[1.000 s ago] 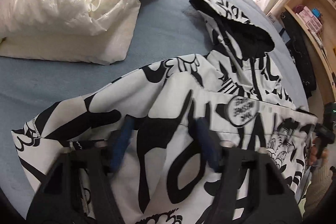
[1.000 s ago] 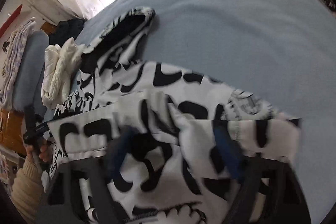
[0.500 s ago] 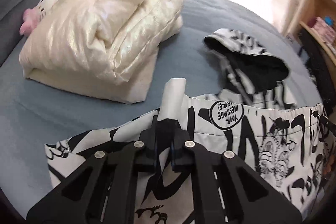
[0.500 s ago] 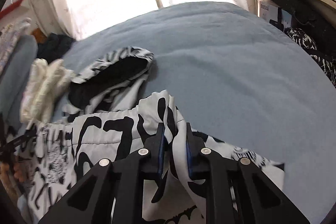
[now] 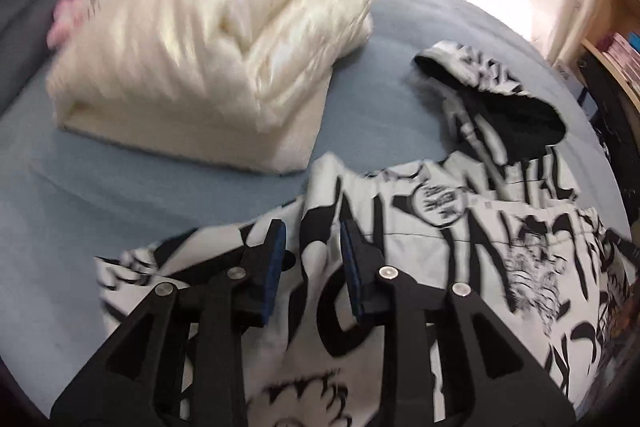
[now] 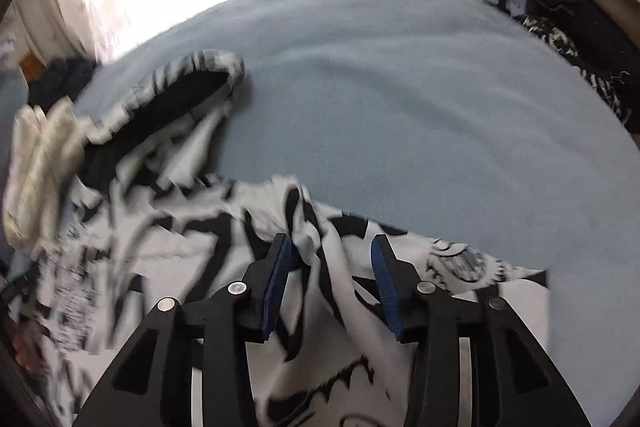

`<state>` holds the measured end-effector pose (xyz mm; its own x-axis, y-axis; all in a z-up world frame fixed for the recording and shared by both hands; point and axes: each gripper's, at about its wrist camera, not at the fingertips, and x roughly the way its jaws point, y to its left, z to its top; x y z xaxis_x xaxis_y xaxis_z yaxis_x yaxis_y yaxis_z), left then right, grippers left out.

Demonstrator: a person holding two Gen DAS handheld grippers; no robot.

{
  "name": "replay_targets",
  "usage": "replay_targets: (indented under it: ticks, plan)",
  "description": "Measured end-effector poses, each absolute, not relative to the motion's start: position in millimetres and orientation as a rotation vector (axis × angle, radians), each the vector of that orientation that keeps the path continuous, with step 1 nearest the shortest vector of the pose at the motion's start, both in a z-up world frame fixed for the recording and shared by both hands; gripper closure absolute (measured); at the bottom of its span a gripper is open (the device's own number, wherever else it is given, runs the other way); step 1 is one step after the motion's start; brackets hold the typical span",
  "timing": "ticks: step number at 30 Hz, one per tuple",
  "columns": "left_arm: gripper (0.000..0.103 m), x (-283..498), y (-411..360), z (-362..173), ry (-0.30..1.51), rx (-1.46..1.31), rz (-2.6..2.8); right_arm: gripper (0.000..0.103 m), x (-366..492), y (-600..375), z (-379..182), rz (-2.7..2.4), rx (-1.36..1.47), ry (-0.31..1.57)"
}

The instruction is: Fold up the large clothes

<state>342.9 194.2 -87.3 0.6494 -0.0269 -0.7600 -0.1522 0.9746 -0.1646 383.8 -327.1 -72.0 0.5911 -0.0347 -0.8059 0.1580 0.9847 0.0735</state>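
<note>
Hoodie (image 5: pixel 400 267) lying across bed (image 5: pixel 100 187), hood pointing away | left claw (image 5: pixel 312 259) and right claw (image 6: pixel 330 267) both opening just now, released fabric ridge standing between parted pads, each claw nearest its own side

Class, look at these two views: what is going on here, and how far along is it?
A person with a tool in each hand is folding a black-and-white hooded jacket on a blue bed. The left tool and right tool have just been opening, each with a ridge of jacket fabric loose between its jaws, so the lifted edge seems released. The hood lies flat beyond it. A cream jacket sits already folded nearby.
</note>
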Motion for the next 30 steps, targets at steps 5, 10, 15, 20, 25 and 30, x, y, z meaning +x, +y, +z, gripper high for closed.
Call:
replay_targets:
  ticks: [5,10,15,20,25,30]
  plan:
    - [0.079,324.5,173.2,-53.6,0.778,-0.182,0.025,0.061,374.1,-278.0,-51.0,0.004,0.109,0.909]
    - [0.089,341.1,128.7,-61.3,0.823,-0.151,-0.016,0.061,377.6,-198.2,-70.6,0.165,0.095,0.96]
    - [0.089,354.9,114.7,-104.0,0.87,-0.026,0.096,0.061,380.6,-168.3,-110.5,0.16,0.009,0.981]
    - [0.095,352.4,161.3,-112.7,0.846,-0.063,0.109,0.061,386.4,-252.7,-113.6,0.012,0.012,0.945]
    - [0.102,345.0,194.8,-122.0,0.853,-0.14,0.04,0.101,373.8,-350.3,-121.6,-0.022,0.15,0.971]
    - [0.102,346.3,198.2,-120.6,0.857,-0.145,0.043,0.1,357.9,-368.3,-108.8,-0.043,0.213,0.959]
